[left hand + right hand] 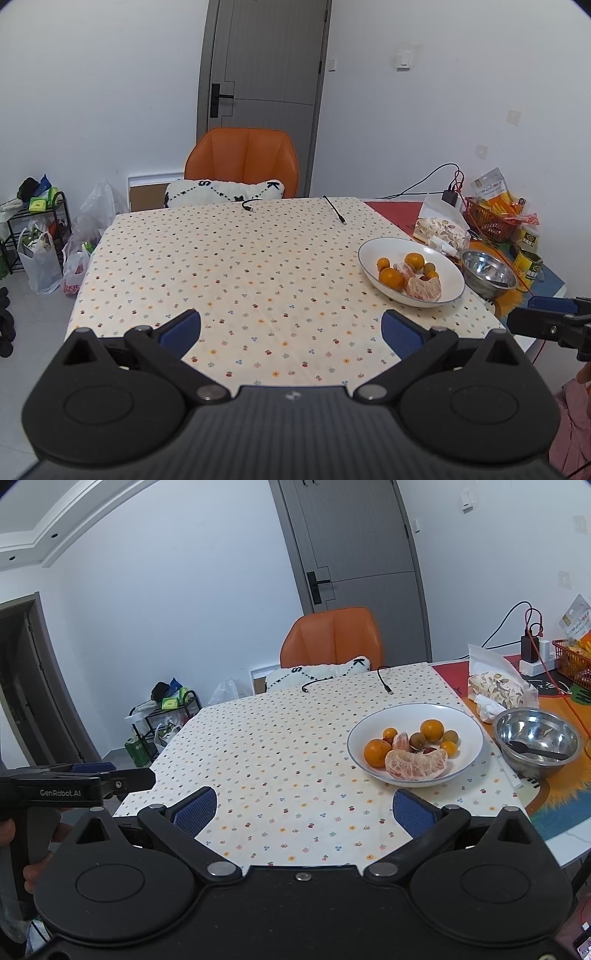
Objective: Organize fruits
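Note:
A white bowl (373,254) (469,723) sits on the right of the table and holds several small oranges (376,752), a peeled citrus half (415,764), a smaller peeled piece (400,741), brown-green small fruits (418,738) and red ones. My left gripper (291,332) is open and empty above the table's near edge, left of the bowl. My right gripper (304,810) is open and empty, just in front of the bowl. Each gripper shows at the edge of the other's view: the right one (550,314) and the left one (110,775).
A steel bowl (506,746) with a black spoon stands right of the white bowl. A bag of snacks (495,686), a red basket (487,218), cans (528,262) and a charger lie further right. Two cable ends (334,210) lie on the patterned cloth (221,266). An orange chair (242,158) stands behind.

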